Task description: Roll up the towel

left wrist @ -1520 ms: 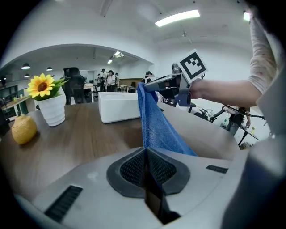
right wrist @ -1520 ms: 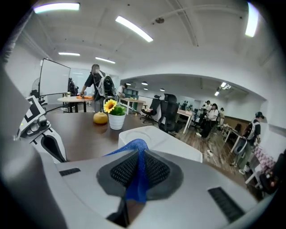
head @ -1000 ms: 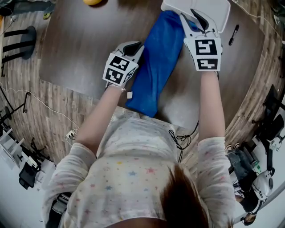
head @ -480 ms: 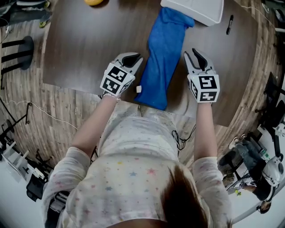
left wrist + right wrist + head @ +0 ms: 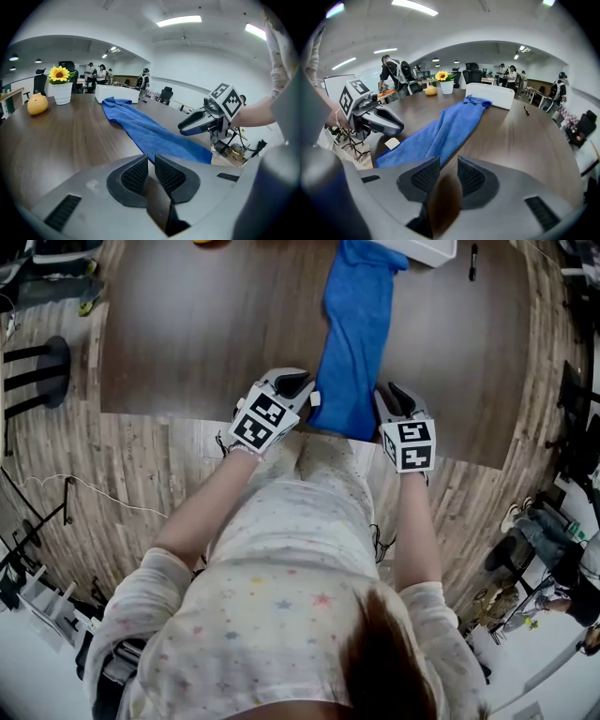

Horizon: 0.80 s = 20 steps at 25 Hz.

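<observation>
Now, in the head view, the blue towel [image 5: 356, 343] lies long and flat on the table [image 5: 187, 334]. It runs from the white box [image 5: 433, 249] at the far side right to the near edge. Both of your claws have just come back toward you. A second ago your right gripper [image 5: 388, 393] was up at the far end by the box. Now it sits just right of the towel's near end. Your left gripper [image 5: 298, 382] is just left of that same end, beside a small white tag [image 5: 315, 398]. (So the laying-out part looks done, I think.)

In the left gripper view, the two pads are almost together. There is only a thin slit between them, and nothing is in it. The towel stretches away on the right, from close by to the far box.

In the right gripper view, the pads stand a little way apart, a narrow gap. Only bare table shows between them. The towel lies just to the left and does not touch the pads.

Nothing is rolled yet. With both claws at the near end, you look ready to start the roll there. You will likely need to open wider to catch the edge.
</observation>
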{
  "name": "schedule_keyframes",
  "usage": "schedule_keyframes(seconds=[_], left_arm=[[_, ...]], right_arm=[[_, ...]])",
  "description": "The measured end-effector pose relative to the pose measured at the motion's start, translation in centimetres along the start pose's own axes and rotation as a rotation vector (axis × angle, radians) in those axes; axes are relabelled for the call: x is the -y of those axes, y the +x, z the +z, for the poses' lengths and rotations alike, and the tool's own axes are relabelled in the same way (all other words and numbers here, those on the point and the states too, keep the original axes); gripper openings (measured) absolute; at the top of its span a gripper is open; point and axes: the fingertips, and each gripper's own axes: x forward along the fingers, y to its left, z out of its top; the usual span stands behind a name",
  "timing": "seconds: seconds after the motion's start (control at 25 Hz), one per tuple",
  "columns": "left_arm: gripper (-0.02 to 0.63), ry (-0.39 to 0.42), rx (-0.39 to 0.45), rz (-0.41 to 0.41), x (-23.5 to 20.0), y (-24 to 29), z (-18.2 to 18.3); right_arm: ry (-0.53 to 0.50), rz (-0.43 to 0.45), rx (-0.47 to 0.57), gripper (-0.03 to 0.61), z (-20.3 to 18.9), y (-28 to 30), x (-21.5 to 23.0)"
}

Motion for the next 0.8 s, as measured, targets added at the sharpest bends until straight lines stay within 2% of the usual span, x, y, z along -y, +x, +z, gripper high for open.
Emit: schedule_keyframes(seconds=[0.2,0.4,0.56,0.76,0.8], left_arm=[[0.048,0.040,-0.019,-0.057,3.2,-0.2,-0.9],[0.106,0.066,-0.061,-0.076,5.5,0.4,-1.3],[0.149,0.100,-0.133,-0.069,7.0,1.0,-3.0],[0.143,0.135,-0.177,-0.020,6.8,1.2,-3.9],[0.101,0.126,-0.180,-0.029,6.9,1.2,-3.9]], right_arm=[[0.042,-0.039,-0.031,0.114,-2.1,-0.7,-1.1],[0.106,-0.041,-0.012,0.110,-1.6,-0.2,0.0],[0.061,0.002,-0.048,0.104,-1.4,1.1,-1.0],[0.005,0.047,-0.052,0.024,-1.2,1.3,-2.1],[0.003,0.051,-0.047,0.017,-1.2,1.2,-2.0]])
